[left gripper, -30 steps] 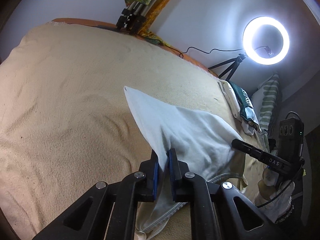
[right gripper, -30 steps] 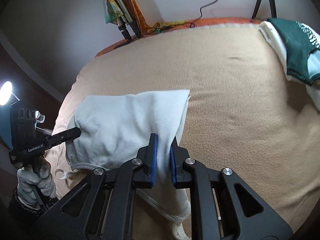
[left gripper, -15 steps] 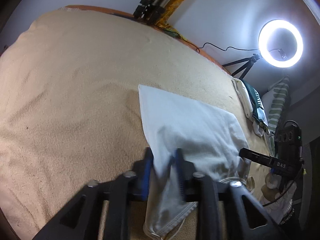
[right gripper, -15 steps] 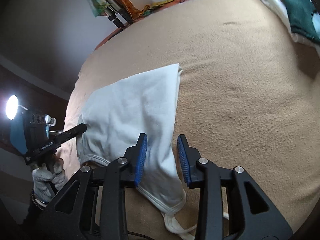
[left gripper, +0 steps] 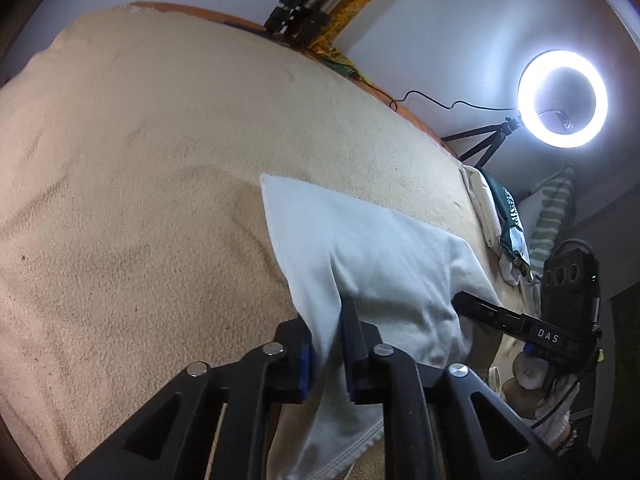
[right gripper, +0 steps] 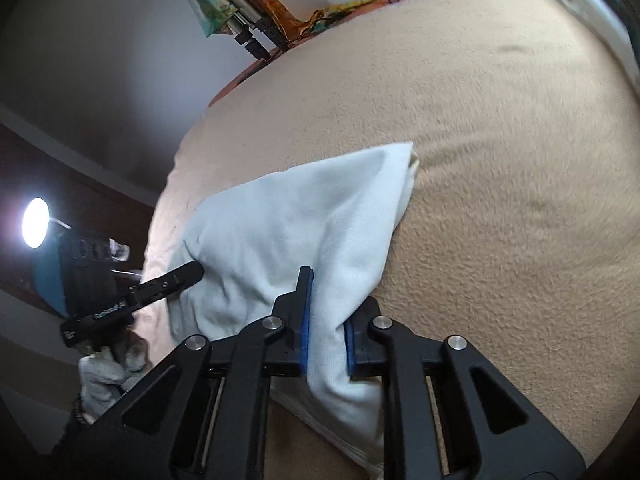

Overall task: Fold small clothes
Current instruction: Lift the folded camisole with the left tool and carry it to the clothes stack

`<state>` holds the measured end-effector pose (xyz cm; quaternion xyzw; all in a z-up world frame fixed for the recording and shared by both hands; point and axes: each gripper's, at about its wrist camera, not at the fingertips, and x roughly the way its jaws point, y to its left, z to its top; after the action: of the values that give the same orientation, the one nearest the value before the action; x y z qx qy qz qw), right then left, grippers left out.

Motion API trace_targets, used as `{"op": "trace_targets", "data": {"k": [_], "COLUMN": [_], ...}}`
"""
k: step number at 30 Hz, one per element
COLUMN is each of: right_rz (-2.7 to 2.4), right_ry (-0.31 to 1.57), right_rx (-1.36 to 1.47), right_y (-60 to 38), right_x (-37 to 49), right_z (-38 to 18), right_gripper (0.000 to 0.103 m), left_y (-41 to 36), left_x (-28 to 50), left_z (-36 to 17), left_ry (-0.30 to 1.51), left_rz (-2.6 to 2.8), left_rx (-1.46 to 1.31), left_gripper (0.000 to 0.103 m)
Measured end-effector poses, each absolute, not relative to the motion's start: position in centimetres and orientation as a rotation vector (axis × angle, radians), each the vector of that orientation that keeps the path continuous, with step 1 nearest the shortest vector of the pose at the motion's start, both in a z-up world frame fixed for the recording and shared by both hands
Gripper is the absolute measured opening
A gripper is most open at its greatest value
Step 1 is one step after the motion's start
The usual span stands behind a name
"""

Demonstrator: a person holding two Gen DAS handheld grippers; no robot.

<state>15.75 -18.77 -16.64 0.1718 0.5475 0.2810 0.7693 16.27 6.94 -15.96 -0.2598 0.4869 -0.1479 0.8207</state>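
A tan blanket (left gripper: 140,184) covers the bed. At two o'clock a lit ring light (left gripper: 562,98) on a black tripod (left gripper: 480,140) glows against a pale wall (left gripper: 440,32). Striped bedding (left gripper: 554,208) lies at three o'clock.

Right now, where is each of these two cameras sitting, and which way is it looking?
Left wrist view: sits on the left gripper, looking down along its fingers at the white cotton garment on the beige fleece blanket; the right gripper and a gloved hand show.
Right wrist view: sits on the right gripper, facing the same garment; the left gripper and its gloved hand show.
Shared: garment, blanket, and each other's gripper. Both have just closed on the cloth.
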Motion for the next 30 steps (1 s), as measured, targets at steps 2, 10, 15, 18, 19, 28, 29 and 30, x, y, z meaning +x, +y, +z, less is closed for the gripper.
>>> {"op": "trace_targets", "data": {"k": [2,10,15,18,19,28,29,30], "right_rz": [0.587,0.551,0.519,0.499,0.486,0.355,0.339,0.327], "right_ry": [1.15,1.021,0.971,0.946,0.936,0.893,0.886,0.88], "right_rx": [0.284,0.187,0.167,0.155,0.146,0.156,0.154,0.153], "right_y": [-17.8,-17.6,-19.5,-21.1,-21.9,-31.0,-32.0,-32.8], "right_x": [15.3,13.9,13.9,14.2,14.3,16.7,17.1,17.4], "right_z": [-15.2,-11.1,-8.7,-7.4,-7.0,-5.2,-5.0,-4.8], "right_gripper": [0.012,0.012,0.011,0.011,0.011,0.011,0.011,0.011], "left_y": [6.5,4.5,2.7,0.9,0.2,-9.1,-10.4,-11.7], "left_x": [16.0,14.6,15.2,16.2,16.6,21.6,22.3,22.8], "left_z": [-14.9,-10.6,-8.9,-8.2,-8.0,-6.2,-5.9,-5.7], "left_ry": [1.008,0.9,0.872,0.861,0.857,0.828,0.823,0.82], "left_rz": [-0.31,-0.326,-0.362,-0.39,-0.4,-0.508,-0.519,-0.528], "left_rx": [-0.504,-0.373,-0.345,-0.334,-0.332,-0.281,-0.272,-0.264], "left_gripper": [0.007,0.006,0.006,0.006,0.006,0.006,0.006,0.006]}}
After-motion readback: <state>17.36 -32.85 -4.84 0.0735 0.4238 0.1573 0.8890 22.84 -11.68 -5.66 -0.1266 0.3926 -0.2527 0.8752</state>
